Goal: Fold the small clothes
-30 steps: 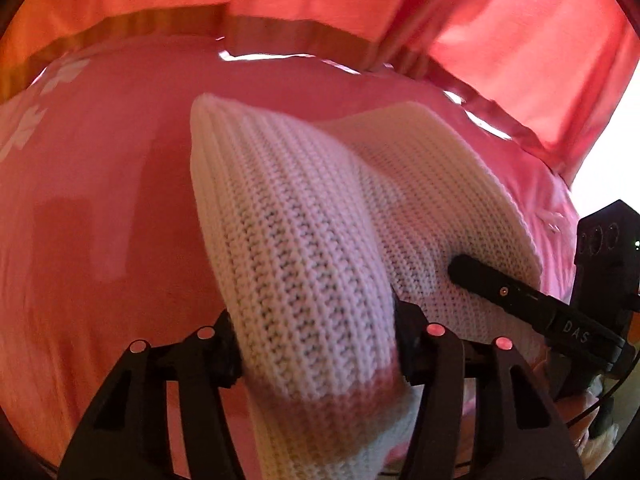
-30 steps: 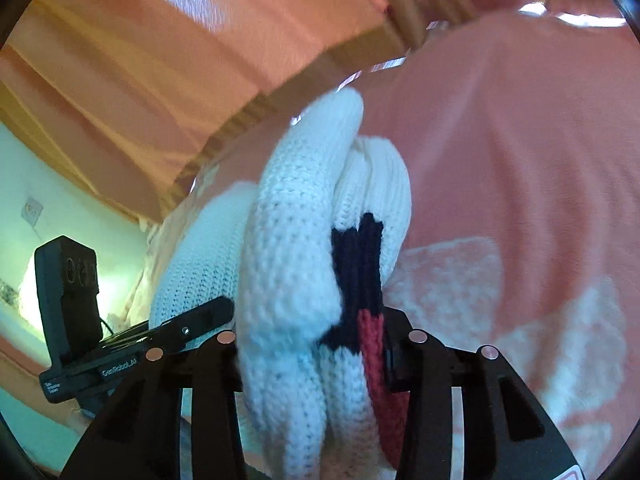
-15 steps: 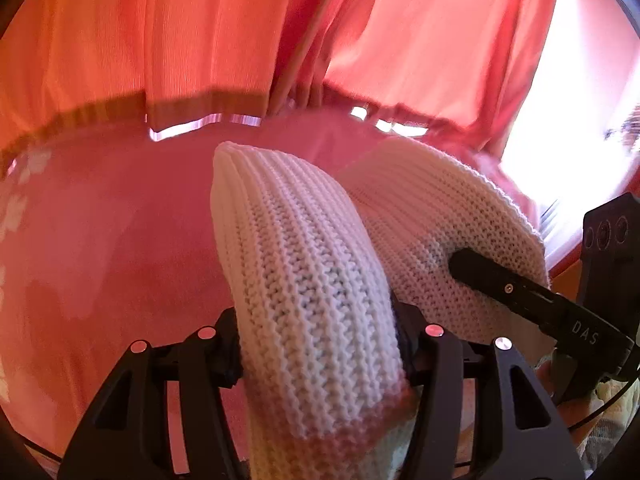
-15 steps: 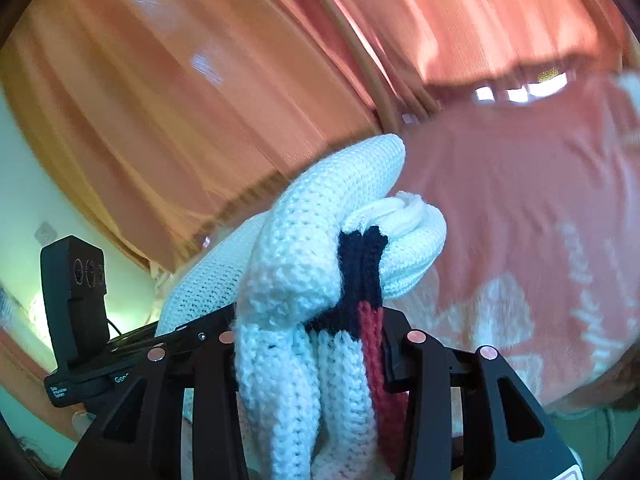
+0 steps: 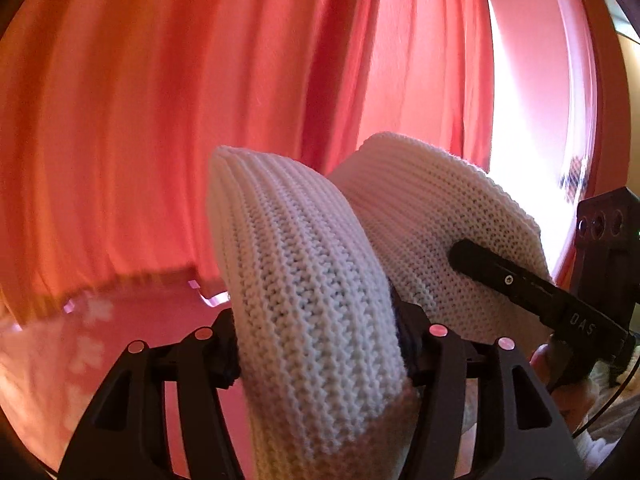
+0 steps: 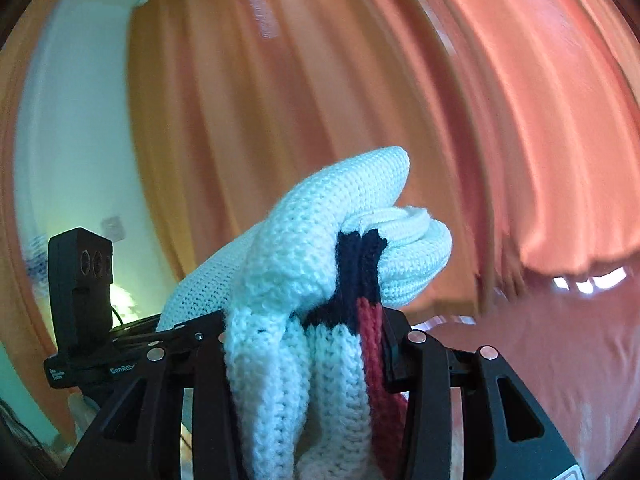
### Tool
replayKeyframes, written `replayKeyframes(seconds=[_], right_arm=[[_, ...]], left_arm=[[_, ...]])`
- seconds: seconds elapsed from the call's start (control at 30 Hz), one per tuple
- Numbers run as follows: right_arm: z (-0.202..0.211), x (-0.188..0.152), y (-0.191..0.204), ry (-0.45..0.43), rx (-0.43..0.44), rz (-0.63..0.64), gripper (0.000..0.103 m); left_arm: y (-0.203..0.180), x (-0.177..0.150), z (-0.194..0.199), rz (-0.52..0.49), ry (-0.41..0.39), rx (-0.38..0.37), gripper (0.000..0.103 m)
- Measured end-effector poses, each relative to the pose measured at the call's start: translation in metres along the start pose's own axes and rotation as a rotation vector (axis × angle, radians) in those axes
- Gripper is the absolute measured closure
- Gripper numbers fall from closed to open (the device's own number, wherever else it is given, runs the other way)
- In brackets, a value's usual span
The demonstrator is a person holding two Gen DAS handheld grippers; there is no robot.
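A white knitted garment (image 5: pixel 312 280) with navy and red stripes (image 6: pixel 360 292) is held up in the air between both grippers. My left gripper (image 5: pixel 320 344) is shut on a thick white fold of it. My right gripper (image 6: pixel 308 340) is shut on a bunched part with the navy and red bands. The right gripper also shows at the right of the left wrist view (image 5: pixel 532 292), against the knit. The left gripper shows at the left of the right wrist view (image 6: pixel 92 360). The rest of the garment hangs out of sight.
Orange-red curtains (image 5: pixel 200 100) fill the background of both views. A pink bedspread with white flower prints (image 5: pixel 88 344) lies below, also in the right wrist view (image 6: pixel 560 360). A bright window (image 5: pixel 528 128) is at the right and a pale green wall (image 6: pixel 72 120) at the left.
Both grippers have lifted and tilted upward with the garment. The bedspread has dropped to the bottom of the views and the curtains now fill them.
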State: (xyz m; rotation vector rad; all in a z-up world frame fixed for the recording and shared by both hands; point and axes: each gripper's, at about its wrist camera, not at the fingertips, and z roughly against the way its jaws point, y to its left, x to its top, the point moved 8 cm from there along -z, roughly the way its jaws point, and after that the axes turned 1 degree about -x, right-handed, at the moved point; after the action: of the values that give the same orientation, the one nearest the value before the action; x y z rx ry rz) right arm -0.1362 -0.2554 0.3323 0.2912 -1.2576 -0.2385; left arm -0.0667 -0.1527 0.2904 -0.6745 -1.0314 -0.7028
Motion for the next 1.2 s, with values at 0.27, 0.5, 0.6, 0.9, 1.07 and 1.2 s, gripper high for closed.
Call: replayKeyframes(seconds=[0.27, 0.5, 0.6, 0.9, 1.07, 1.2], right_arm=[[-0.143, -0.057, -0.009, 0.180, 0.101, 0.028, 0.050], [-0.255, -0.247, -0.098, 0.599, -0.082, -0.052, 0.049], [-0.257, -0.252, -0.104, 0.619, -0.067, -0.097, 0.045], [-0.271, -0.265, -0.095, 0.658, -0.010, -0.238, 0.025], [-0.260, -0.248, -0.072, 0.598, 0.062, -0.177, 0.016], [-0.274, -0.288, -0.083, 0.731, -0.001, -0.205, 0.024]], left_arm=[[0.127, -0.046, -0.030, 0.084, 0.026, 0.157, 0.035], [0.273, -0.231, -0.115, 0.304, 0.354, 0.458, 0.031], [0.281, -0.230, -0.103, 0.368, 0.329, 0.462, 0.019], [0.299, -0.273, -0.116, 0.661, 0.406, 0.328, 0.015], [0.288, -0.274, -0.118, 0.662, 0.413, 0.273, 0.015], [0.271, -0.289, -0.132, 0.637, 0.497, 0.225, 0.017]])
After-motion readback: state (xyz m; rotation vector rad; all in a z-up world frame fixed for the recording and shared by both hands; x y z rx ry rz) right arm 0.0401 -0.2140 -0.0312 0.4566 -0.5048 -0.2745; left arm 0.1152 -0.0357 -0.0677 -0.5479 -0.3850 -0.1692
